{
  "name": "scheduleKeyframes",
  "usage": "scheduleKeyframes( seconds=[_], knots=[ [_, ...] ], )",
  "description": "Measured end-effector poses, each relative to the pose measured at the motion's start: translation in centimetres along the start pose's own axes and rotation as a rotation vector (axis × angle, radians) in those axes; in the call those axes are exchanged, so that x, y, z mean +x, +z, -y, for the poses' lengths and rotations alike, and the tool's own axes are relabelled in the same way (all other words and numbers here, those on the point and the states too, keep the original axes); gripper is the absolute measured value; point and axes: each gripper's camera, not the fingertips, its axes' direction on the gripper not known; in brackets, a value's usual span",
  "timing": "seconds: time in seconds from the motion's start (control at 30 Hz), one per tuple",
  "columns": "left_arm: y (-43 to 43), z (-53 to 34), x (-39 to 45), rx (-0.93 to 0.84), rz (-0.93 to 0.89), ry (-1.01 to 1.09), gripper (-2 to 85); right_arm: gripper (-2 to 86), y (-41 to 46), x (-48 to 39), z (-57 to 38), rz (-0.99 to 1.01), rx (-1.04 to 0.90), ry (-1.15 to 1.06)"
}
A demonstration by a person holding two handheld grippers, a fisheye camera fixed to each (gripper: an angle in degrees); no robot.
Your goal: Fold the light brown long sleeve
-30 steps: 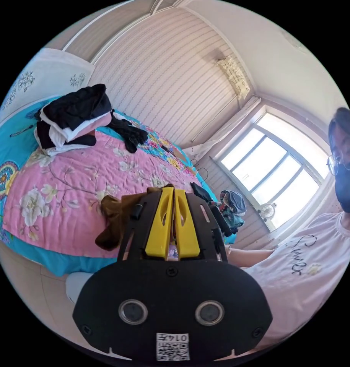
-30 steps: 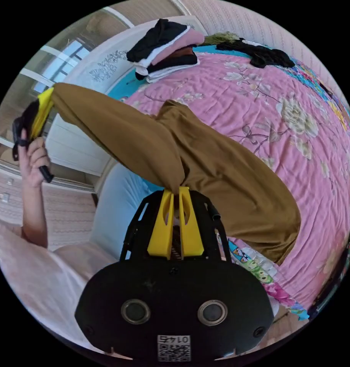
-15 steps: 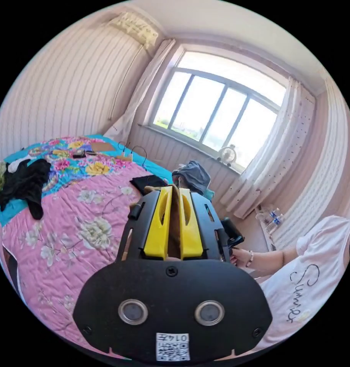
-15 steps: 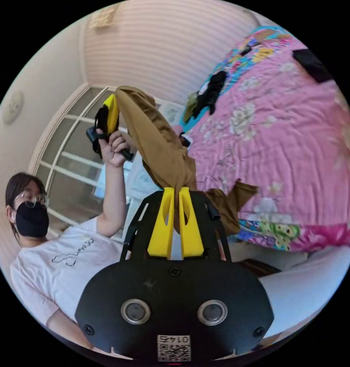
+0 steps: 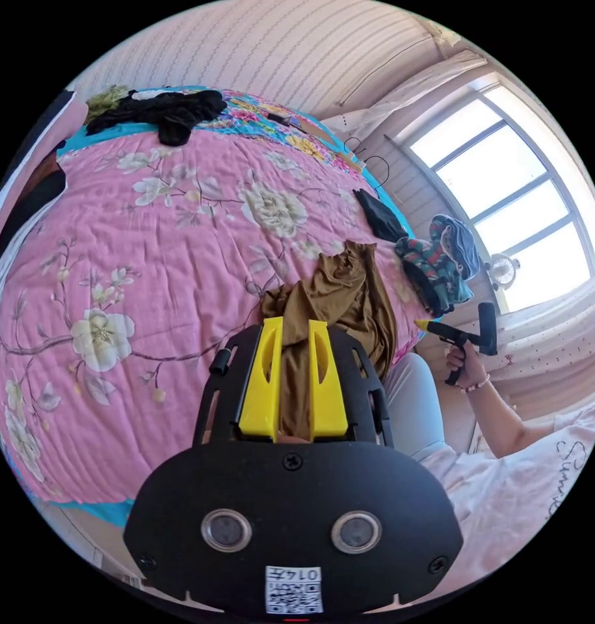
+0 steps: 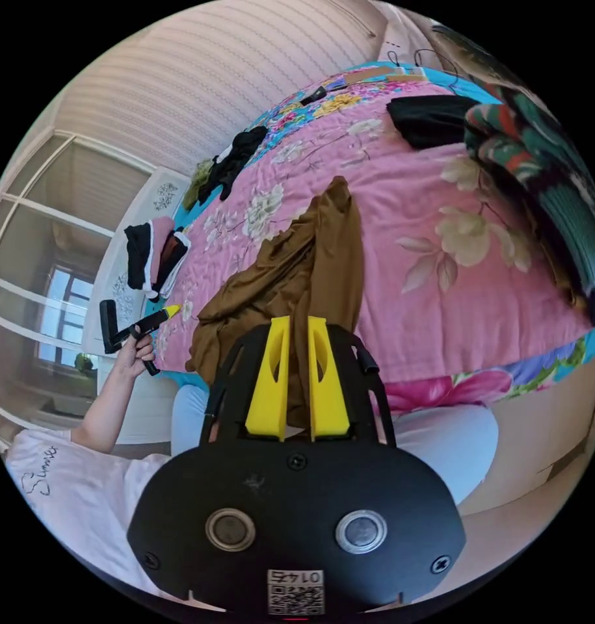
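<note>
Left tool [image 5: 295, 322] and right tool [image 6: 298, 320] hover parted and empty, so the brown shirt [image 6: 310, 260] lies bunched at the bed's [image 6: 479, 292] six o'clock edge, ready for spreading.

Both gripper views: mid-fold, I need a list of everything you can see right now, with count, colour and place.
long sleeve: one, light brown, bunched at the quilt's near edge
quilt: one, pink floral with blue border, covering the bed
loose garment: one, black, far end of the quilt
folded garment: one, black, window side of the quilt
patterned clothes: one heap, green, red and blue, beside the folded garment
clothes stack: one, black, white and pink, by the headboard
fan: one, white, on the windowsill
left tool: one, yellow jaws apart, held off the bed, clear of the long sleeve
right tool: one, yellow jaws apart, also clear of it
</note>
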Motion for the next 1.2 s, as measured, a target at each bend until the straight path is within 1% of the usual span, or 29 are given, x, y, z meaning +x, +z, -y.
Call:
scheduleKeyframes(
  seconds=[0.13,0.23,0.3,0.4,0.47,0.53,0.6,0.63,0.67,0.77,0.9,1.0,1.1,1.2],
  knots=[
    [3.2,2.7,2.7,-0.056,0.025,0.061,7.7,8.8,0.3,-1.9,3.3,-0.061,0.027,-0.062],
    [5.3,4.5,4.5,-0.100,0.055,0.118,7.9,9.8,0.5,-3.3,5.3,-0.173,0.033,-0.129],
    [6.3,5.3,5.0,-0.115,0.067,0.117,8.1,10.3,0.9,-3.7,6.5,-0.245,0.027,-0.155],
    [8.2,6.0,5.4,-0.144,0.112,0.111,9.1,11.1,0.9,-3.3,8.3,-0.267,0.038,-0.139],
    [10.1,6.0,5.3,-0.235,0.137,0.102,9.0,11.2,0.6,-2.3,9.4,-0.380,0.073,-0.093],
    [10.5,5.7,5.3,-0.242,0.124,0.096,8.1,10.8,0.7,-0.9,9.8,-0.440,0.048,-0.044],
    [10.2,5.5,5.3,-0.239,0.099,0.084,5.6,8.5,0.9,0.8,9.9,-0.404,-0.055,-0.001],
    [9.7,5.2,5.3,-0.227,0.074,0.075,3.5,5.4,0.6,1.6,9.6,-0.364,-0.098,0.024],
    [8.8,4.7,5.3,-0.192,0.046,0.064,1.6,3.9,-0.6,1.9,8.7,-0.316,-0.065,0.006],
    [5.8,3.3,5.7,-0.094,-0.027,0.071,-0.1,1.8,-4.9,2.2,6.0,-0.217,0.053,-0.020],
    [1.2,0.8,7.0,0.012,-0.056,0.116,-0.7,0.9,-10.5,2.3,2.7,-0.085,0.132,-0.055],
    [-3.6,-1.9,8.4,0.137,-0.098,0.162,-0.9,0.5,-15.8,1.6,-0.5,0.036,0.224,-0.109],
    [-9.4,-5.1,10.1,0.272,-0.112,0.213,-1.0,0.5,-21.4,0.0,-4.0,0.165,0.308,-0.227],
    [-16.6,-9.1,12.8,0.470,-0.198,0.334,-1.0,0.4,-27.3,-2.6,-7.7,0.259,0.395,-0.392]
  ],
)
